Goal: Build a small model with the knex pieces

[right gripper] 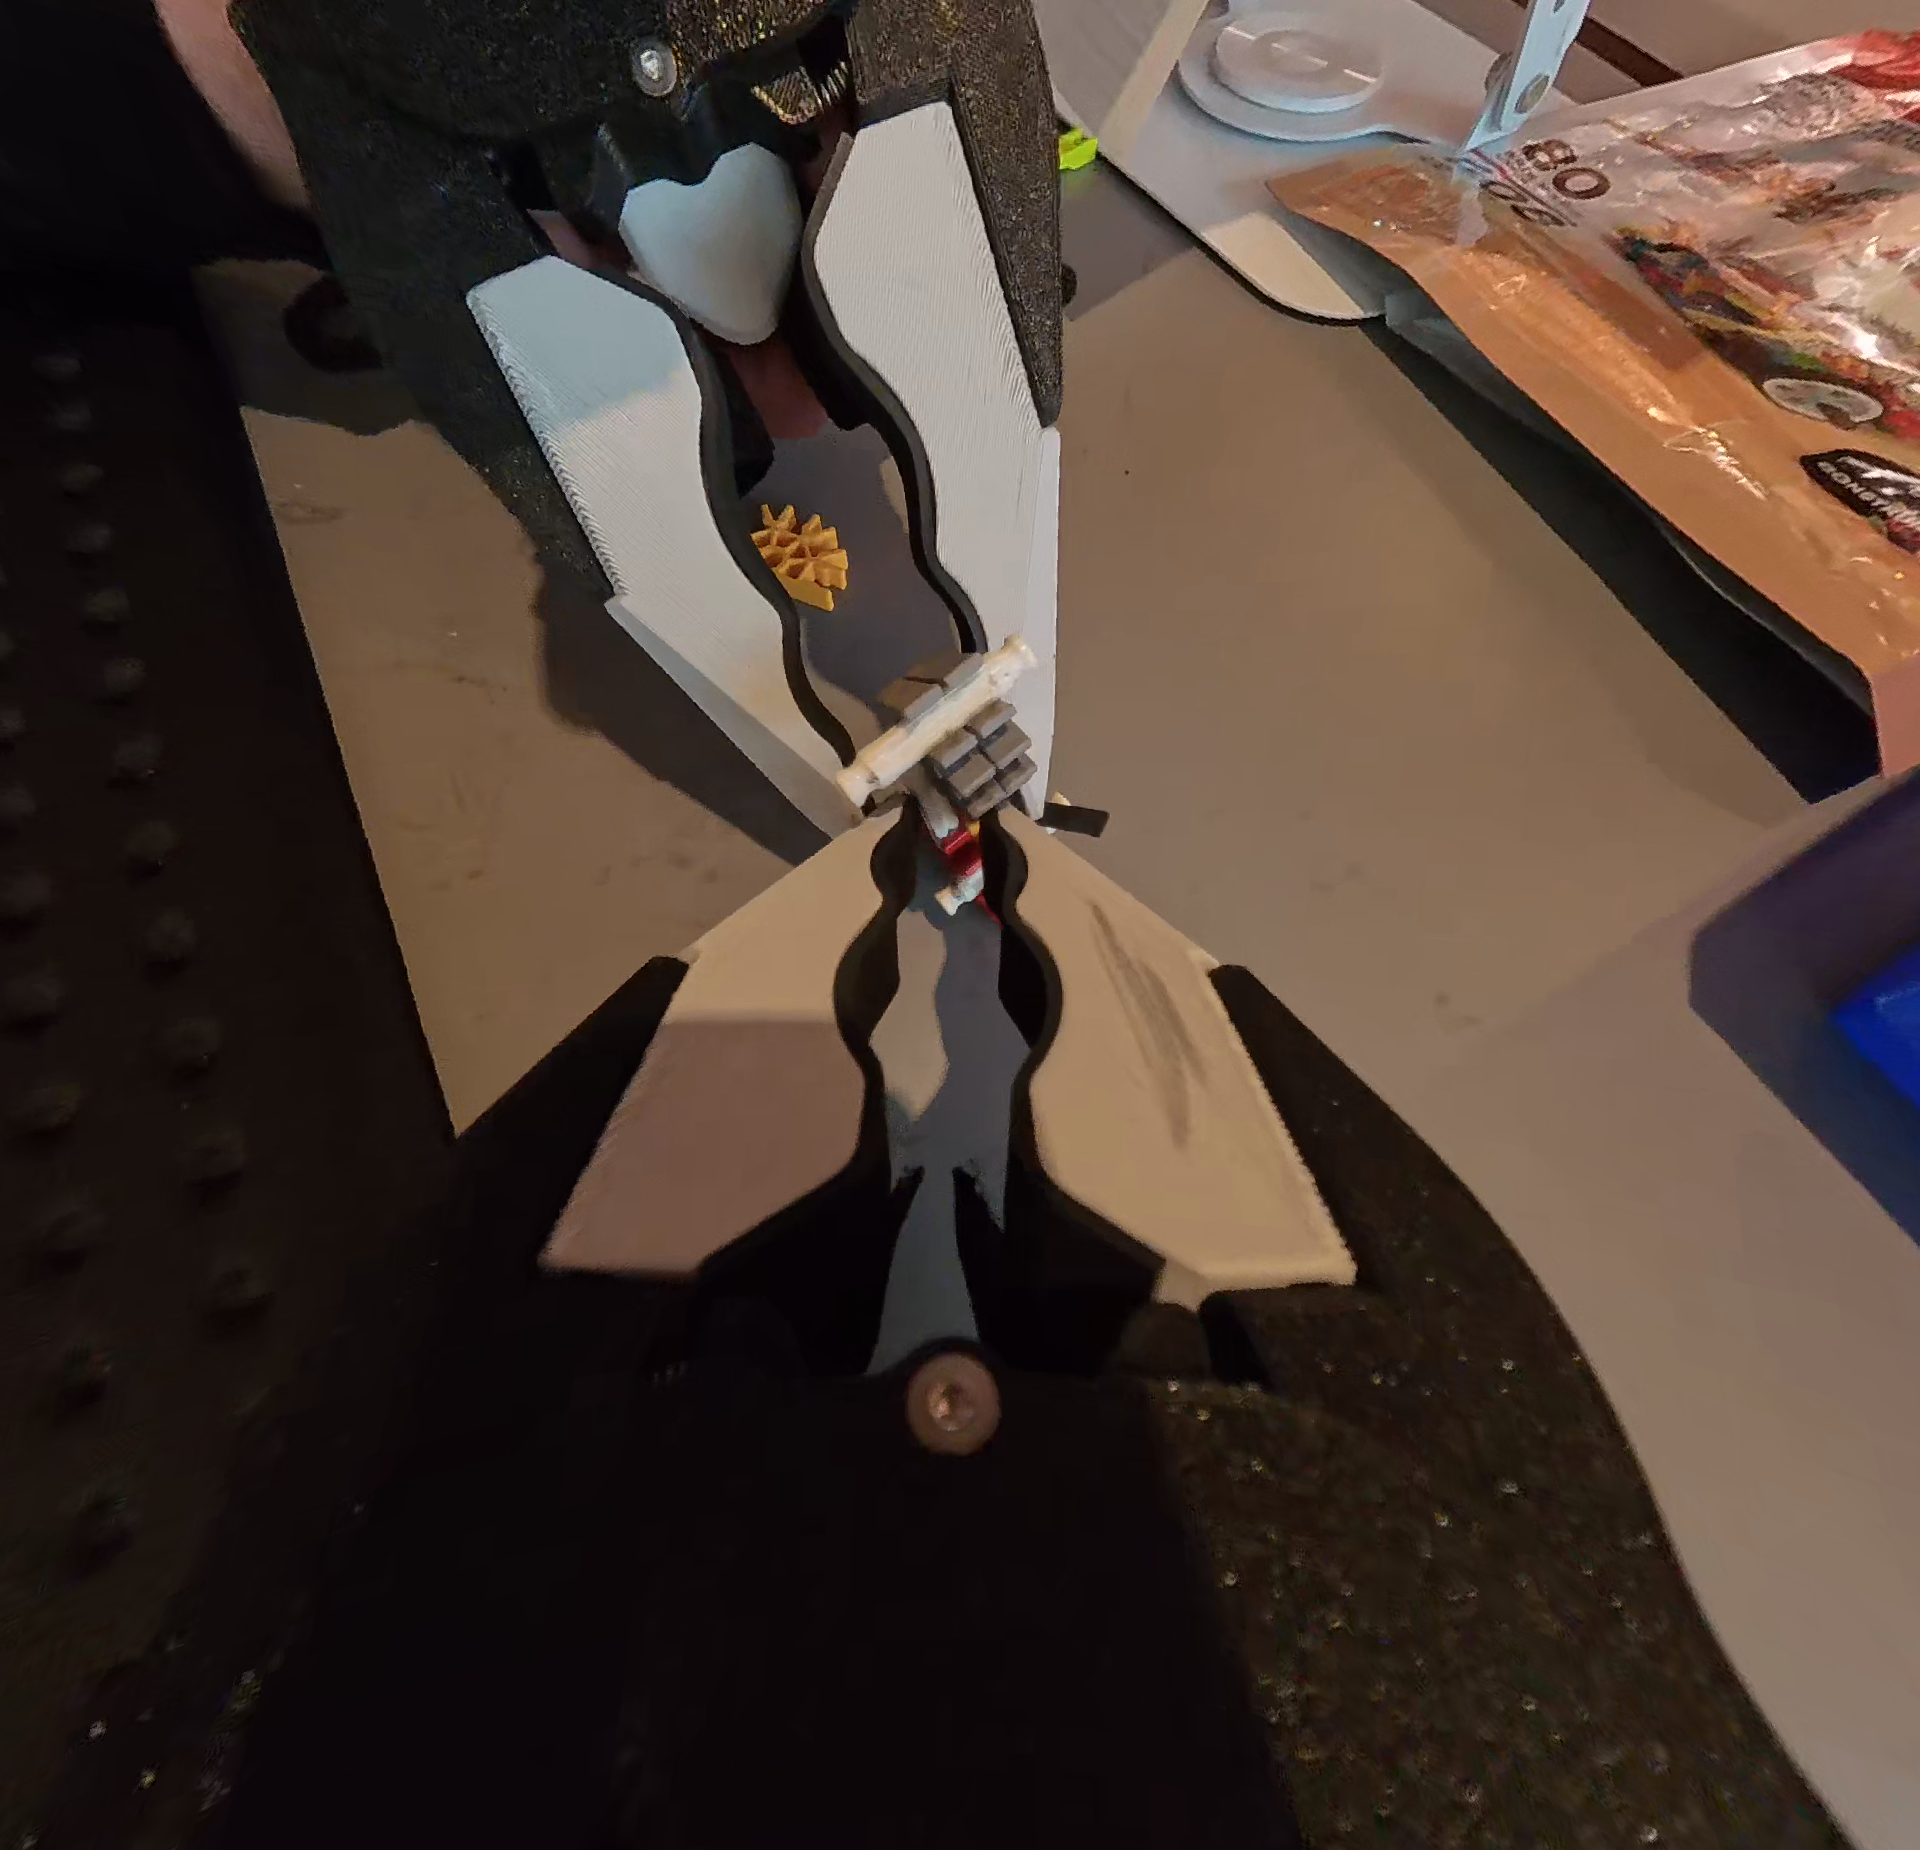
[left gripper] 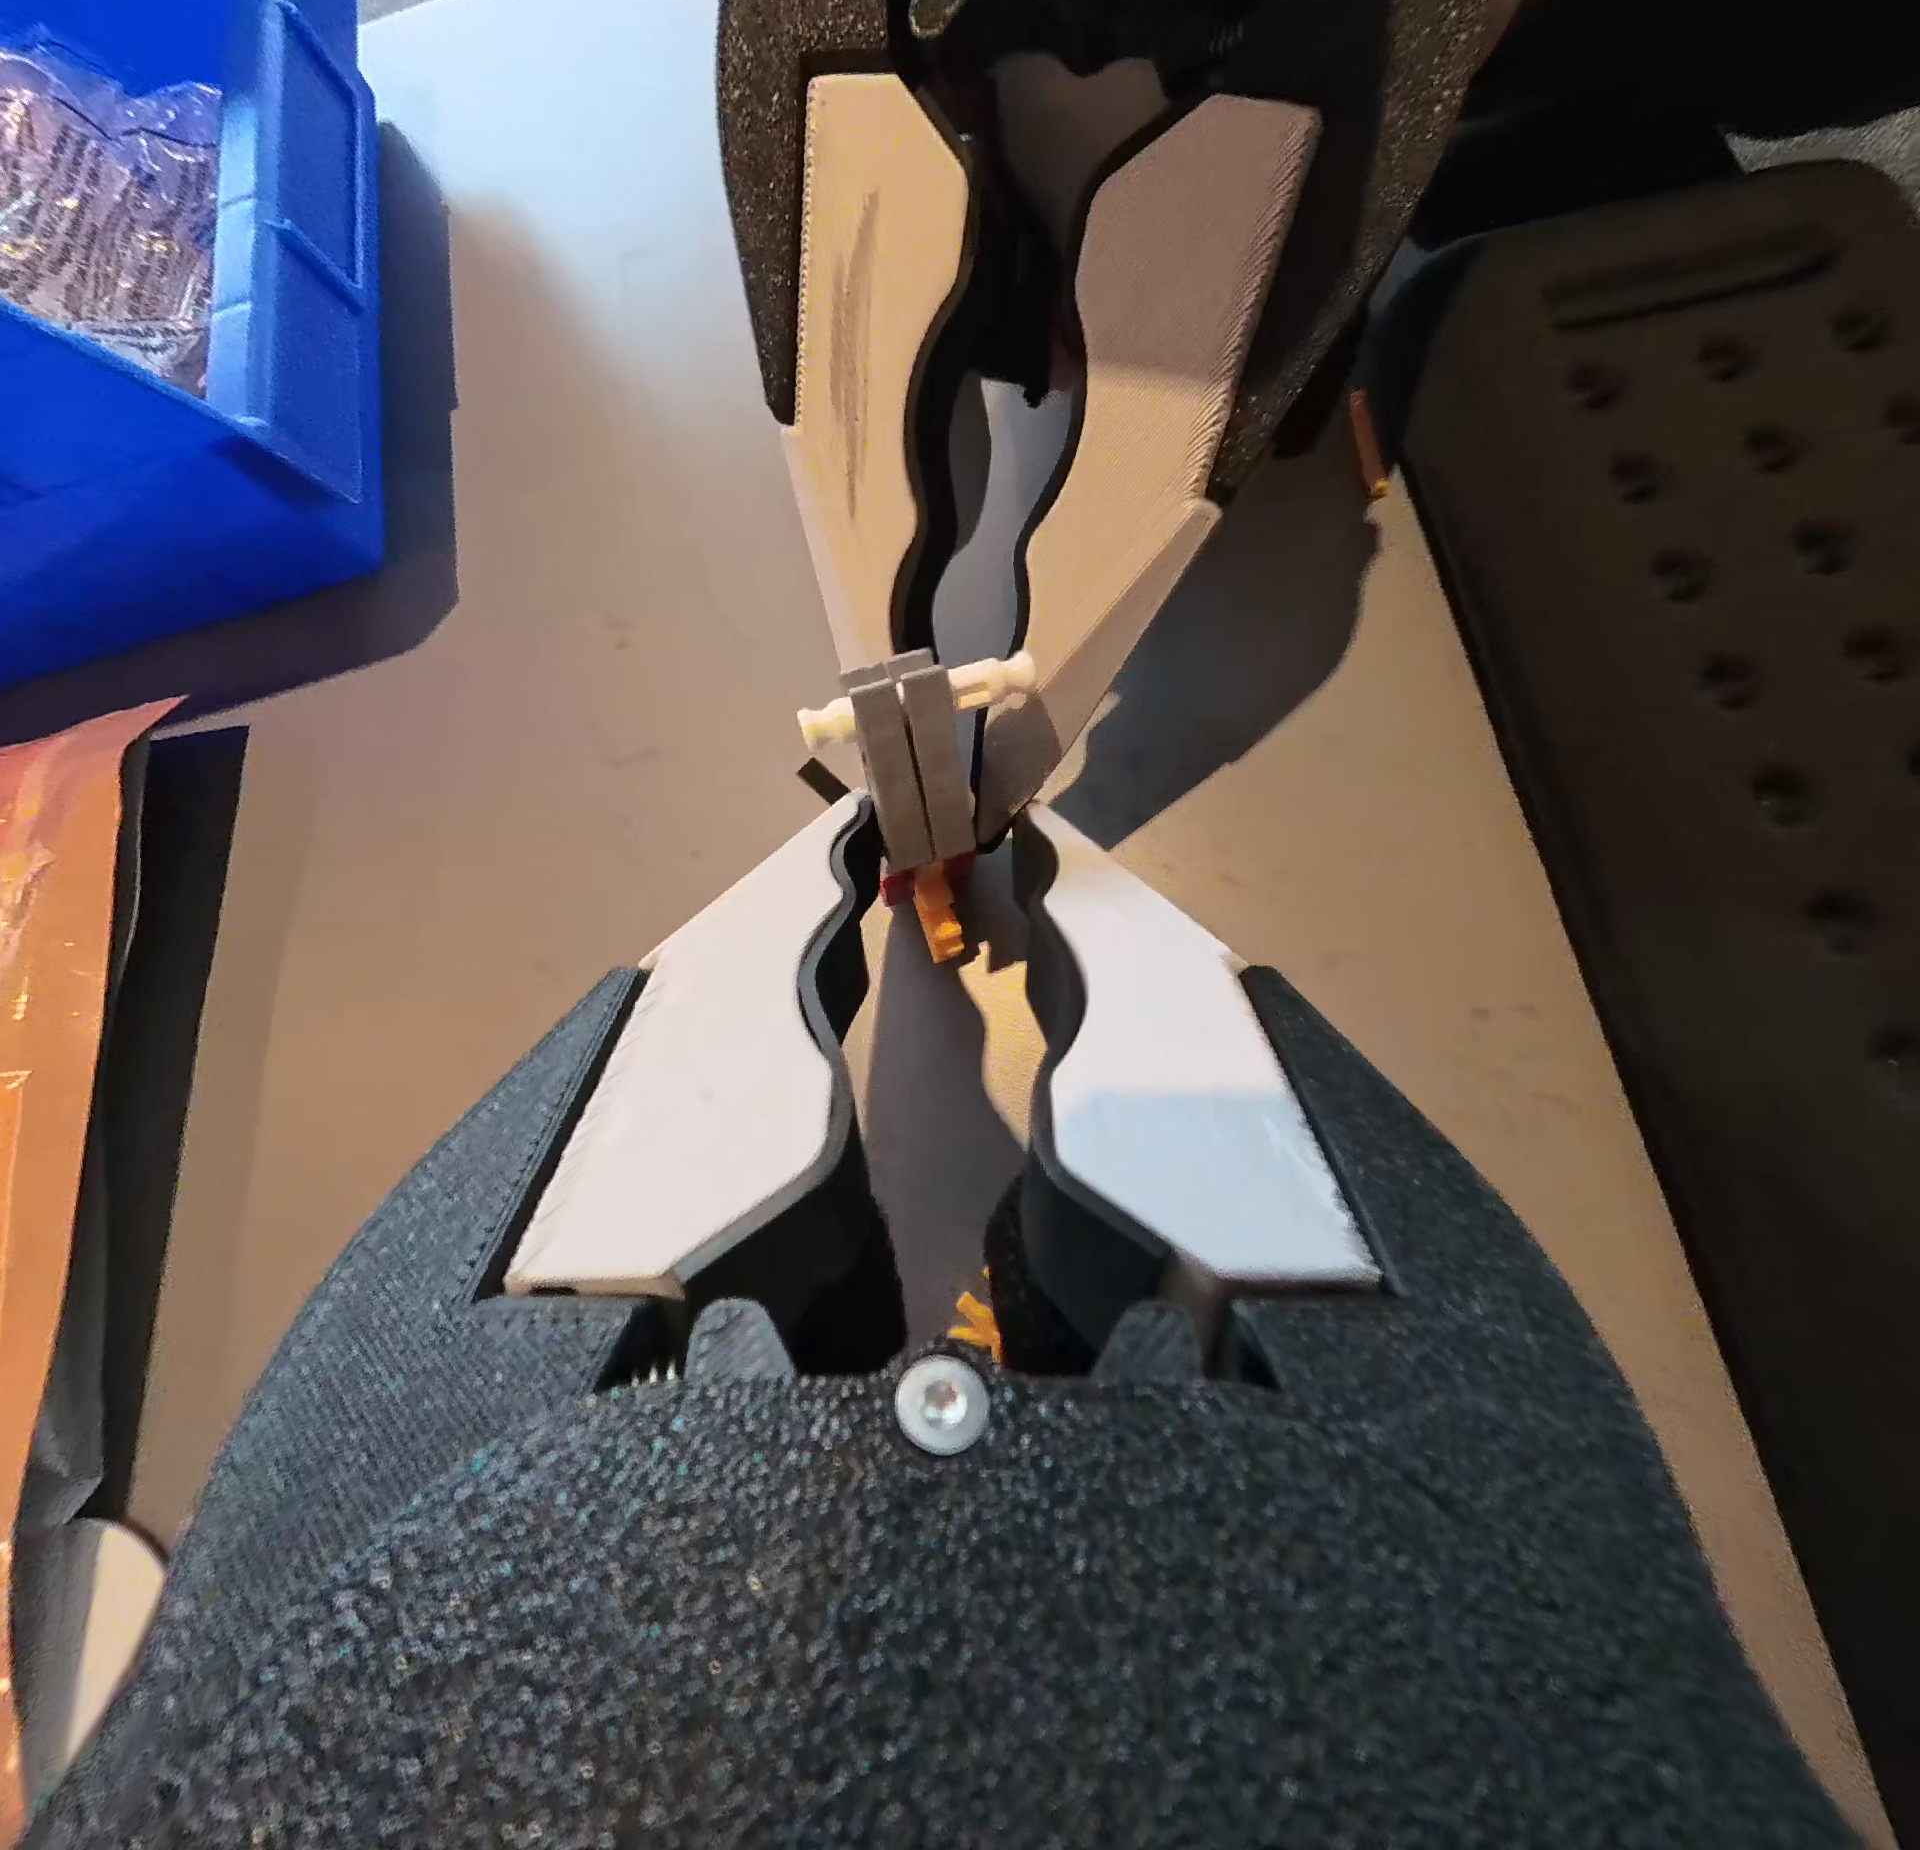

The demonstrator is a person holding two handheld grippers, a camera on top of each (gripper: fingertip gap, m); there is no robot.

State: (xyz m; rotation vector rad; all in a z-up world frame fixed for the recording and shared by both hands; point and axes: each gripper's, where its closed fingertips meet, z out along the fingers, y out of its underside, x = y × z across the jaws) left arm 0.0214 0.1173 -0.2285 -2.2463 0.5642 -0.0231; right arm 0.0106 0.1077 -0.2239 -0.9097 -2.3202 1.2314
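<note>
My two grippers meet tip to tip over a pale table (left gripper: 582,865), both on one small toy assembly. It has grey connectors (left gripper: 914,761) with a white rod (left gripper: 914,704) through them, and red (left gripper: 894,888) and orange (left gripper: 940,922) bits at one end. My left gripper (left gripper: 940,824) is shut on the grey connectors (right gripper: 977,751). My right gripper (right gripper: 951,834) is shut on the red-and-white end (right gripper: 961,855) and reaches in from the top of the left wrist view (left gripper: 956,740). A yellow snowflake connector (right gripper: 800,559) lies on the table under the left gripper (right gripper: 945,803).
A blue bin (left gripper: 208,346) holding plastic bags stands at the left, and shows in the right wrist view too (right gripper: 1870,1021). A black dimpled mat (left gripper: 1714,761) borders the table. A brown printed bag (right gripper: 1662,294) and a white stand base (right gripper: 1288,65) lie farther off. The grippers are tip to tip, or close to it.
</note>
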